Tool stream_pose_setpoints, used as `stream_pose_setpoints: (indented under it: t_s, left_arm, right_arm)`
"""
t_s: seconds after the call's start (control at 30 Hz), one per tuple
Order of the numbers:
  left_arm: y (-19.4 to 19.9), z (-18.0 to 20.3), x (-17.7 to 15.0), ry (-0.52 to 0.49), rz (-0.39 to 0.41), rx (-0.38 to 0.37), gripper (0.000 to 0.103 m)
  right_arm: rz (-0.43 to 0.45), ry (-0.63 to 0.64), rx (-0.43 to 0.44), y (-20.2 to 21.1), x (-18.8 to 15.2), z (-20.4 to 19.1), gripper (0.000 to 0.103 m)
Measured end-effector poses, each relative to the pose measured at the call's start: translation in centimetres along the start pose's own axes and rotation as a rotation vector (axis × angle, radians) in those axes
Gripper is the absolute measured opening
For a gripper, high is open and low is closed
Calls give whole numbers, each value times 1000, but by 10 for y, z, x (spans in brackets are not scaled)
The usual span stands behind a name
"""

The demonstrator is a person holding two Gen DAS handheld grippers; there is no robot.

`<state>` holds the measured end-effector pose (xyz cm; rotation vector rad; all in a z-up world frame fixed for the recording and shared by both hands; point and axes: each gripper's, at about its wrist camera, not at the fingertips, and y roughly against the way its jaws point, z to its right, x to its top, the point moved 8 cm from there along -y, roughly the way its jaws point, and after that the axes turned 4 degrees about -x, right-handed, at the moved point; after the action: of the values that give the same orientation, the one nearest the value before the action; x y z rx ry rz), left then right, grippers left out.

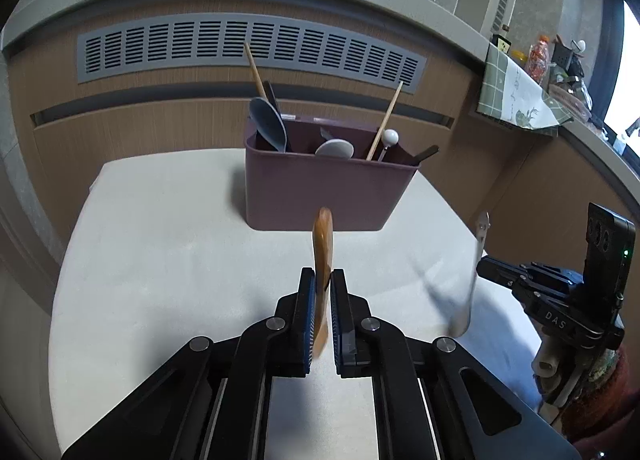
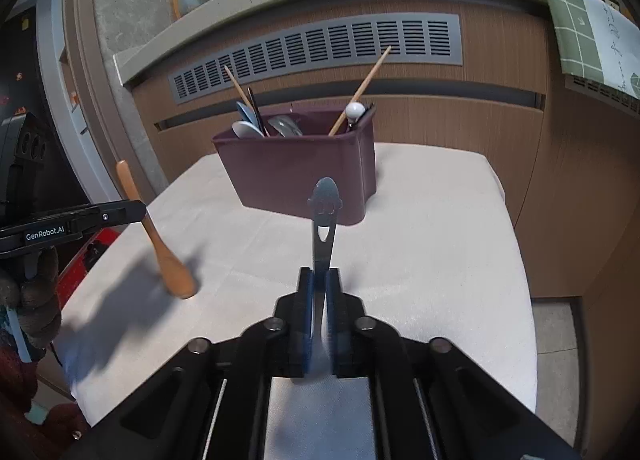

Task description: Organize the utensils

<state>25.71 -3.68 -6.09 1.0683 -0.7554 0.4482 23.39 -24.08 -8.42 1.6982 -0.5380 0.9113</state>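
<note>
Wooden and pale brown, the spoon (image 2: 160, 236) is gripped about halfway along its handle by the left gripper (image 1: 322, 292), whose jaws are clamped on it. Its long axis runs close to upright, leaning a little: the handle end points up and slightly left, while the bowl hangs down just over the white cloth (image 2: 420, 260) at the table's left near side. I cannot tell whether the bowl touches the cloth.

Further in, near the far middle of the table, stands a purple caddy (image 2: 296, 172) already stocked with spoons, two wooden chopsticks (image 2: 360, 90) slanting outward, and a stick with a white ball (image 2: 355, 110) on top.

To the right, the right gripper (image 2: 320, 288) has its jaws closed on a metal utensil (image 2: 325, 212). This one also stands nearly vertical, its decorated handle end with a small slot pointing up and toward the caddy. In the left camera's view its lower end is blurred above the cloth, so its shape there is unclear. The two held pieces are well apart, one on each side, both nearer than the caddy.
</note>
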Motion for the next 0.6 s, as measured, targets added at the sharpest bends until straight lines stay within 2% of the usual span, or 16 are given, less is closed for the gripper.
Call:
stream_pose_setpoints:
  t_s: [0.23,0.37,0.47,0.5,0.6]
  left_arm:
    - [9,0,3,8,25,-2,6]
    - [12,-3,4,17,36,7,6]
    - [13,-7,3,35,38,11,6]
    - [13,-9,2,41,37,11,6]
    - [13,-11,-2,51,31,16,6]
  right_arm:
    - [23,18,-16,6,5,0,1]
    - [-86,23,-29,-15,-9,8,5]
    - [-144,-1,-15,-30,-23,12,14]
    - [-160,-8,-11,-33,-28,13,18]
    - [-187,-18,29,-30,-44,11,19]
